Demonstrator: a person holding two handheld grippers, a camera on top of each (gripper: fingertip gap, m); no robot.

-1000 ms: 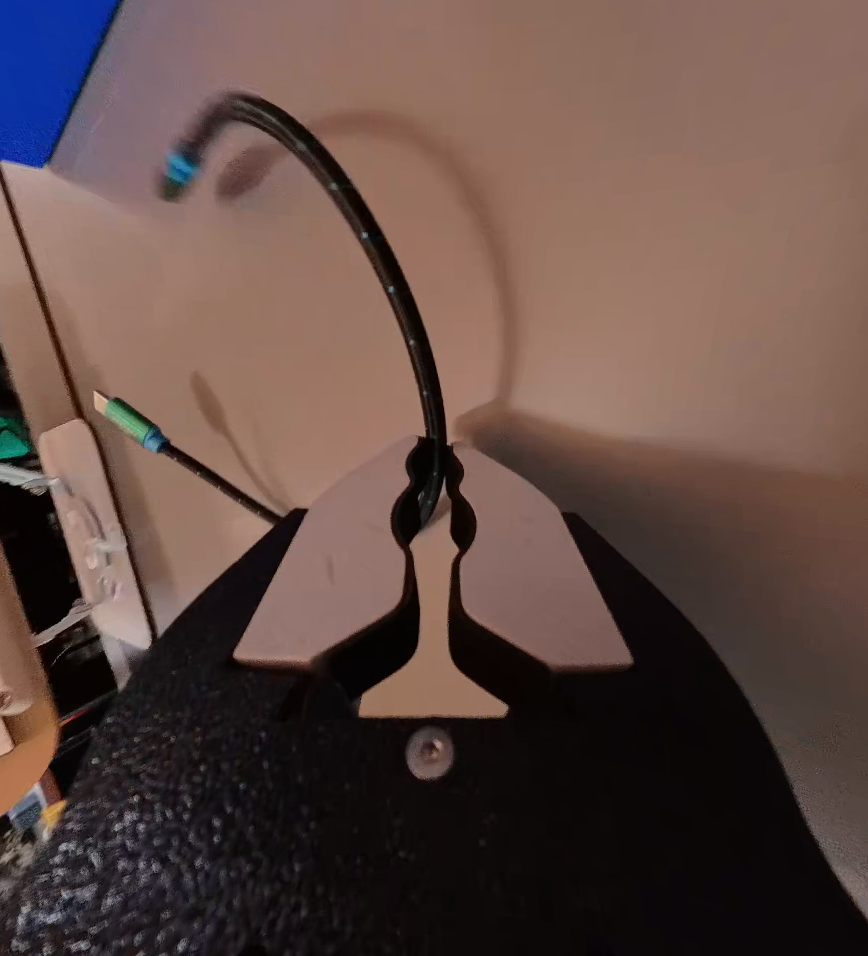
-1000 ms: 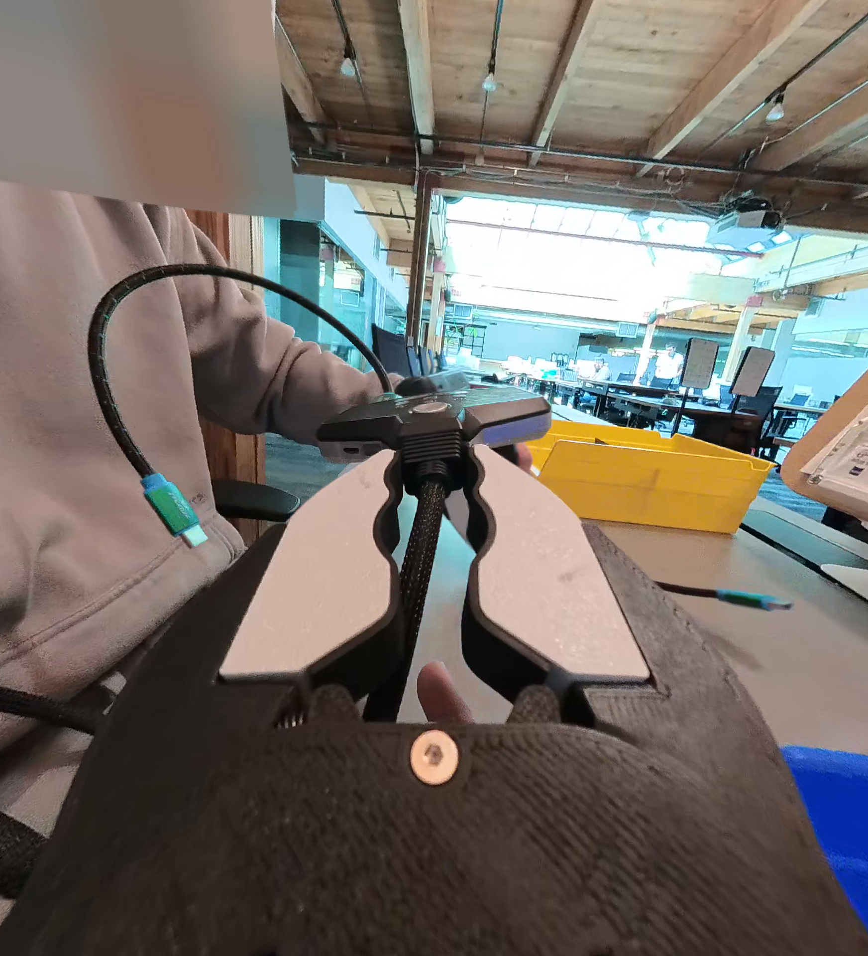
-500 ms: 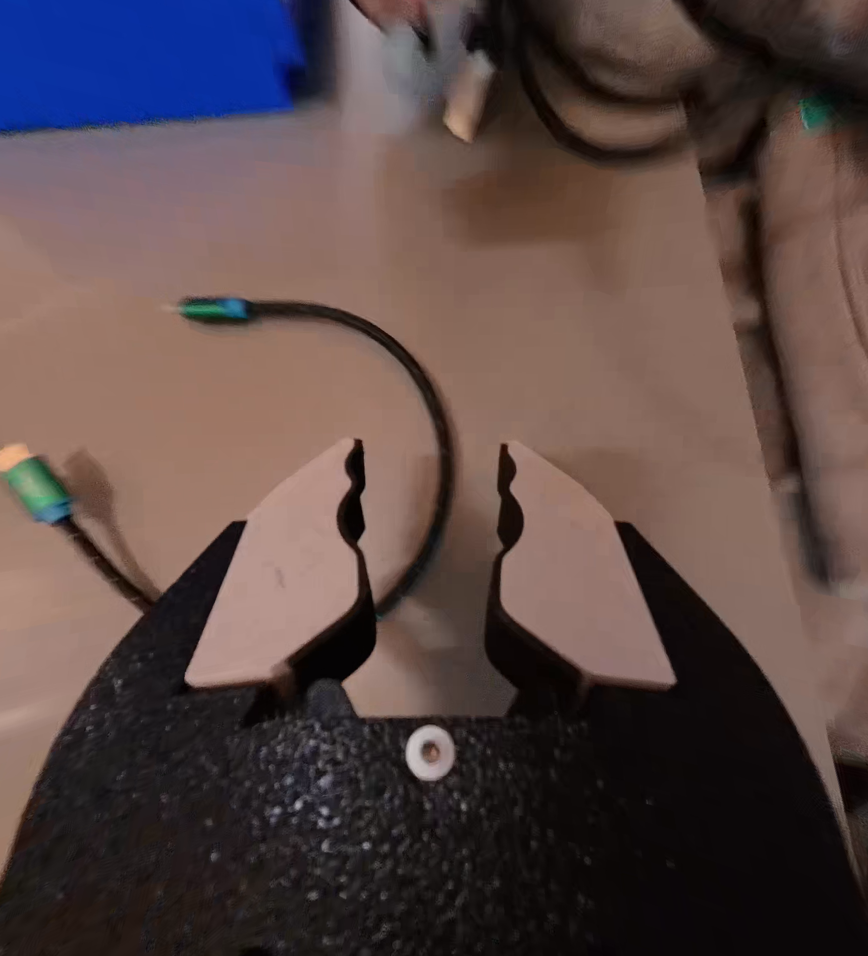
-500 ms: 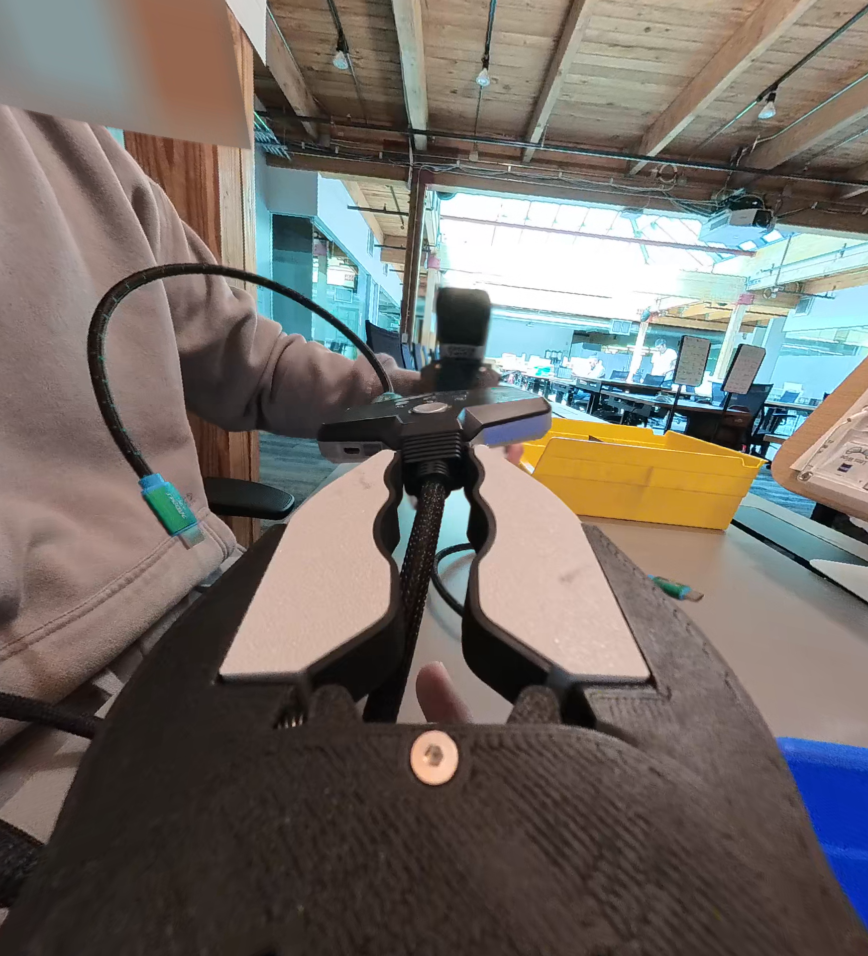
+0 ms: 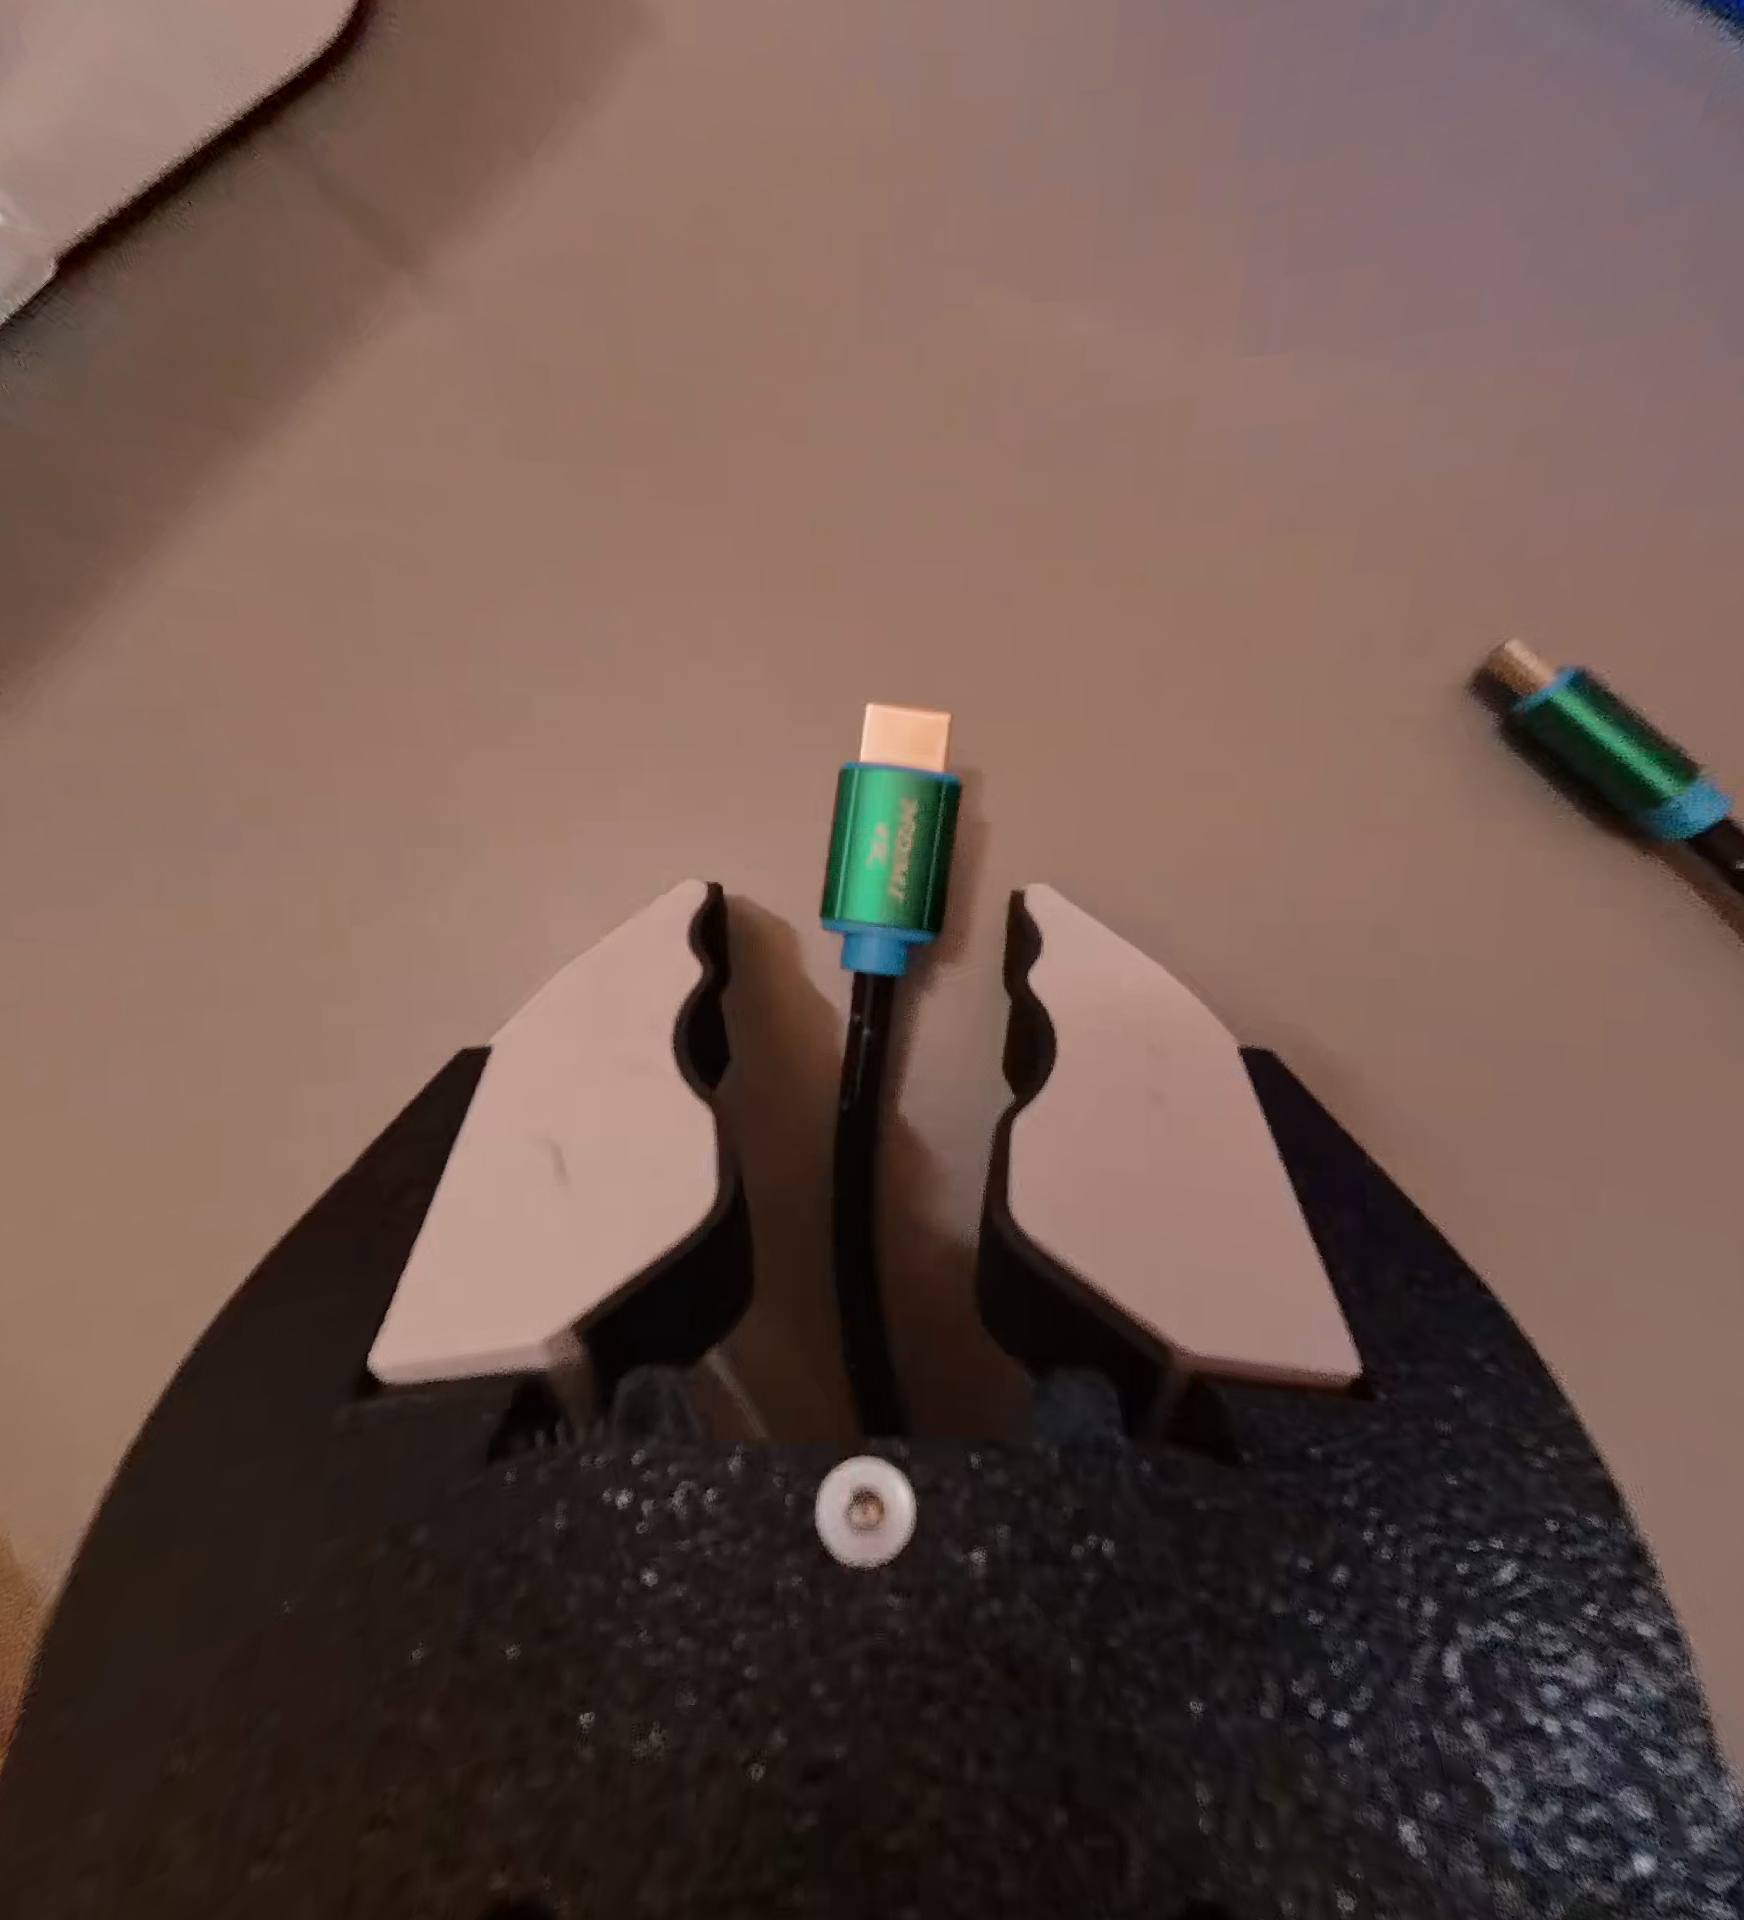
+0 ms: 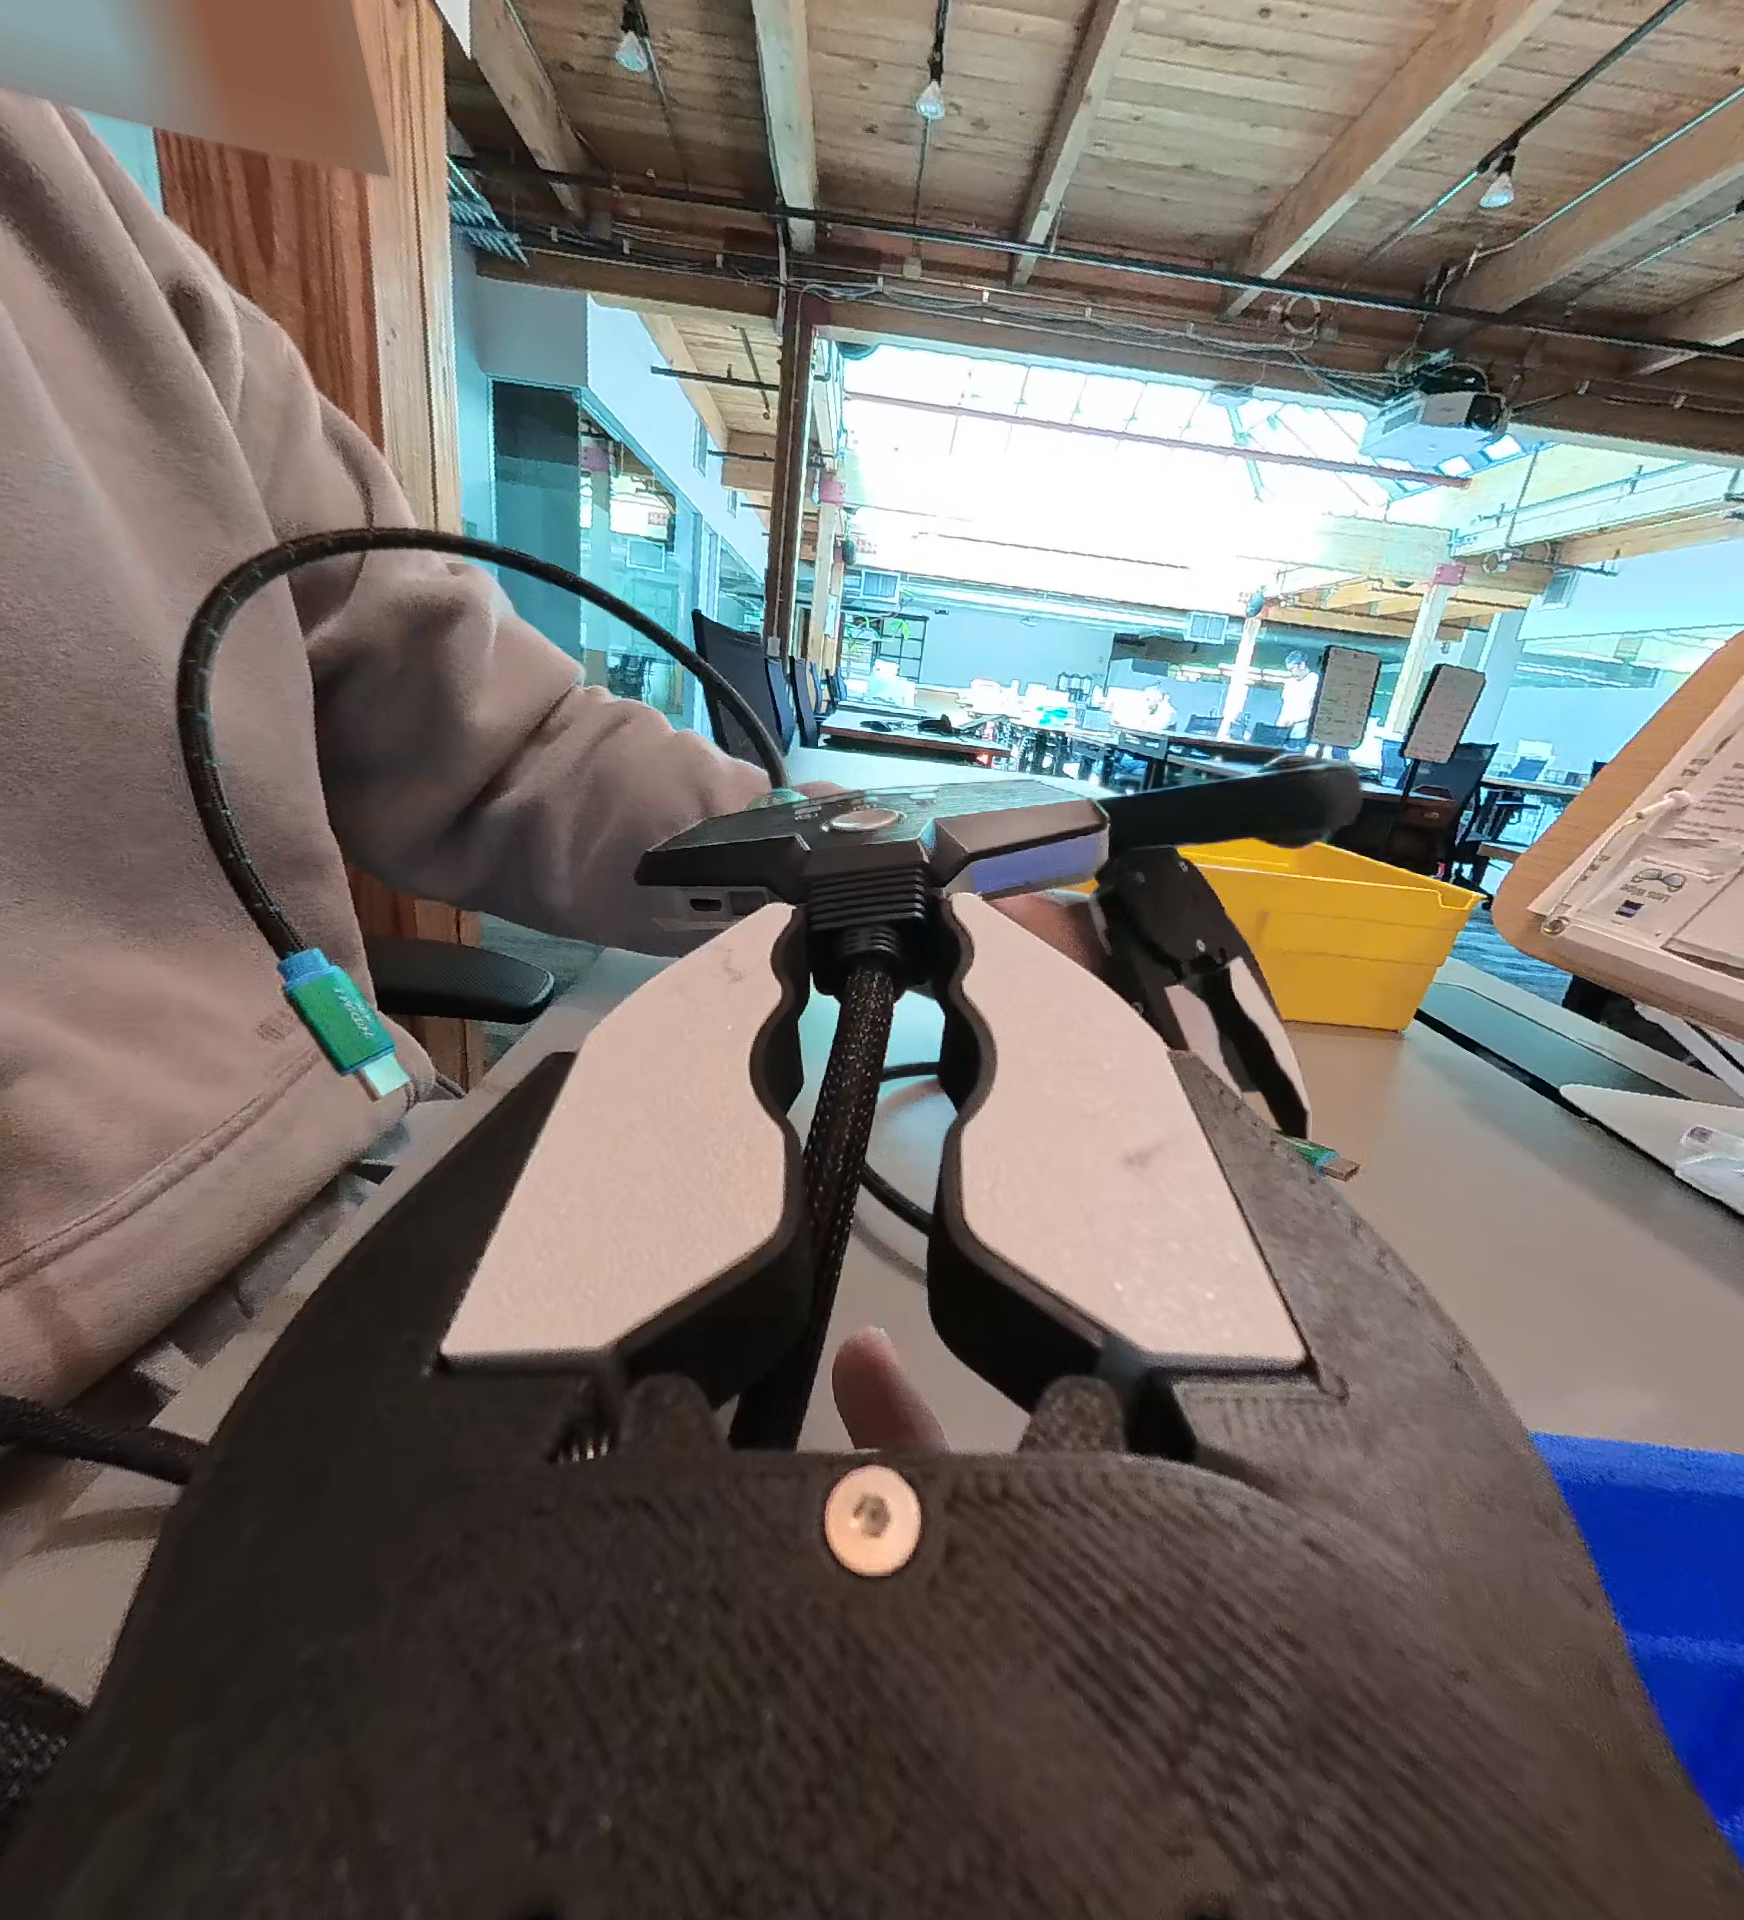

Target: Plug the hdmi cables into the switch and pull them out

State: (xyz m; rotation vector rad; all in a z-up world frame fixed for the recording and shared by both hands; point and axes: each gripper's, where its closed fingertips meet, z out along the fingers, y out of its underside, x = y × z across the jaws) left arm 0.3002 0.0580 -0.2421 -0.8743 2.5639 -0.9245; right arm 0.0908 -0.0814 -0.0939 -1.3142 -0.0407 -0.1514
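Colours and patterns, placed from the grey table (image 5: 1159, 416)

HDMI plug (image 5: 889, 847) on the table: green shell, blue collar, gold tip, black cable; second plug (image 5: 1616, 753) to its right, same colours. Left gripper (image 5: 863, 914): speckled black body, pale grey pads (image 5: 577, 1153). Switch (image 6: 873, 836) above the table: black, blue-lit side, black braided cable (image 6: 837, 1132). Bin (image 6: 1335, 925) on the table's far edge: yellow. Sleeve (image 6: 120, 727): beige-grey.

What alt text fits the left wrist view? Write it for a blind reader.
The open left gripper straddles a green metal HDMI plug with gold tip lying on the grey table, its black cable running between the fingers. A second green plug lies at right.
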